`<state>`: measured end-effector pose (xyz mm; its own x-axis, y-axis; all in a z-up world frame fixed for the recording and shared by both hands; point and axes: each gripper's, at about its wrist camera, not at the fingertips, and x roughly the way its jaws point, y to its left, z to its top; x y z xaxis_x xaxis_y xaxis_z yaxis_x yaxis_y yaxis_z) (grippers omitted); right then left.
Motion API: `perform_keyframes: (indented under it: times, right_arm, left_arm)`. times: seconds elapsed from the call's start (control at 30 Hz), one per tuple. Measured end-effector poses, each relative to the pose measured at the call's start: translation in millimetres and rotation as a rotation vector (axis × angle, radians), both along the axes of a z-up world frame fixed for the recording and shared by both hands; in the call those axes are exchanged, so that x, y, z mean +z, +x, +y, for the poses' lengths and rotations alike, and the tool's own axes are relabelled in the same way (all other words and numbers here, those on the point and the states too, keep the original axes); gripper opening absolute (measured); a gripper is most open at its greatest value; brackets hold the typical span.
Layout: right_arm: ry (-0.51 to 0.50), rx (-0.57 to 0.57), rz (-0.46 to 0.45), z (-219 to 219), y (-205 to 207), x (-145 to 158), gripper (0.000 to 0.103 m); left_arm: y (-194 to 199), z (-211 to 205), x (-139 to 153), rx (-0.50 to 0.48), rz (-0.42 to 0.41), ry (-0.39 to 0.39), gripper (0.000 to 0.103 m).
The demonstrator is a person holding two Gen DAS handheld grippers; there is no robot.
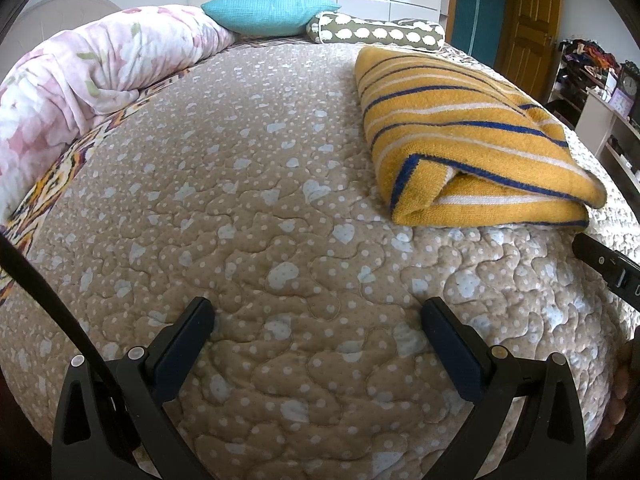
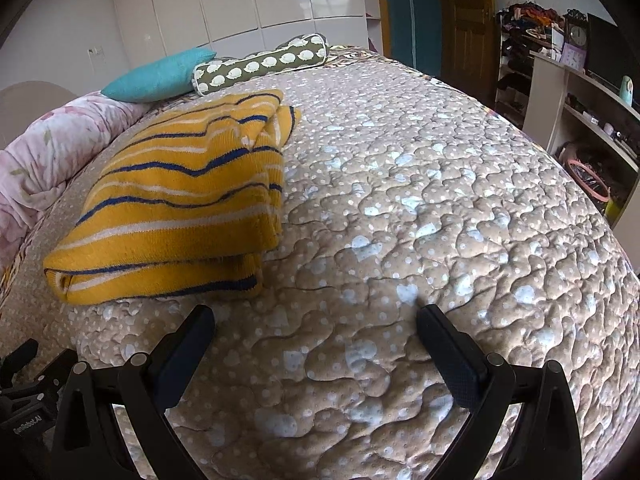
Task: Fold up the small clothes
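Observation:
A yellow garment with blue and white stripes (image 1: pixel 460 128) lies folded in a thick stack on the beige quilted bed (image 1: pixel 248 216). In the right wrist view the garment (image 2: pixel 180 208) sits to the upper left. My left gripper (image 1: pixel 318 312) is open and empty, low over the quilt, with the garment ahead to its right. My right gripper (image 2: pixel 316 318) is open and empty over the quilt, with the garment just ahead to its left. The right gripper's black finger (image 1: pixel 604 260) shows at the right edge of the left wrist view.
A pink floral duvet (image 1: pixel 80 76) is rolled along the bed's left side. A teal pillow (image 1: pixel 268 14) and an olive patterned bolster (image 1: pixel 372 34) lie at the head. Shelves and a desk (image 2: pixel 572 100) stand to the right, past the bed's edge.

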<state>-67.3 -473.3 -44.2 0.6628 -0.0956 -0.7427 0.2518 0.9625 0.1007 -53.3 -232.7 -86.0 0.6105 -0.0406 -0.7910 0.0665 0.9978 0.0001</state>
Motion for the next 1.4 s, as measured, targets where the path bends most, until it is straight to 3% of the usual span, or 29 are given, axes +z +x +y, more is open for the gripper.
perform_keyframes:
  times: [0.17,0.27,0.33,0.4,0.53,0.7,0.8,0.93,0.97,1.07,1.17,1.27,1.4]
  right_arm:
    - [-0.069,0.047,0.06,8.4,1.9,0.2,0.102]
    - [-0.059,0.042,0.069,3.1,-3.5,15.3,0.073]
    - [0.038,0.054,0.028,-6.0,-1.1,36.3,0.052]
    - [0.083,0.074,-0.024,-7.4,15.0,63.4,0.043]
    - [0.126,0.175,-0.054,23.2,76.3,97.9,0.04]
    - [0.105,0.161,0.081,70.0,168.5,75.9,0.031]
    - [0.028,0.151,0.153,75.5,201.7,53.0,0.033]
    - [-0.239,0.163,0.207,102.5,201.9,66.0,0.051]
    - [-0.249,0.176,0.182,108.0,192.5,73.7,0.051]
    - [-0.102,0.287,0.086,126.8,153.2,101.1,0.051]
    - [0.123,0.402,0.032,137.6,101.8,110.5,0.046]
    - [0.284,0.482,0.016,145.4,55.4,95.0,0.046]
    - [0.319,0.495,0.053,154.4,35.6,62.0,0.046]
  left_arm:
    - [-2.0,1.9,-2.5,-0.002,-0.015,0.002,0.103]
    - [-7.4,5.6,-2.3,-0.04,-0.041,-0.019,0.103]
    - [-11.1,9.0,-2.7,-0.069,-0.06,-0.036,0.103]
    - [-13.4,10.0,-3.1,-0.078,-0.071,-0.04,0.103]
    - [-14.6,12.0,-3.3,-0.086,-0.079,-0.051,0.103]
    - [-19.5,15.5,-3.5,-0.112,-0.092,-0.067,0.103]
    - [-21.8,17.8,-2.6,-0.133,-0.097,-0.078,0.103]
    - [-23.9,22.0,2.9,-0.154,-0.083,-0.098,0.103]
    - [-25.4,24.2,4.9,-0.154,-0.083,-0.109,0.103]
    - [-27.3,38.1,13.5,-0.127,-0.093,-0.151,0.103]
    - [-26.9,59.1,24.0,-0.067,-0.119,-0.196,0.103]
    - [-23.0,79.1,28.8,-0.014,-0.123,-0.237,0.103]
    - [-18.6,93.6,26.5,0.039,-0.104,-0.255,0.103]
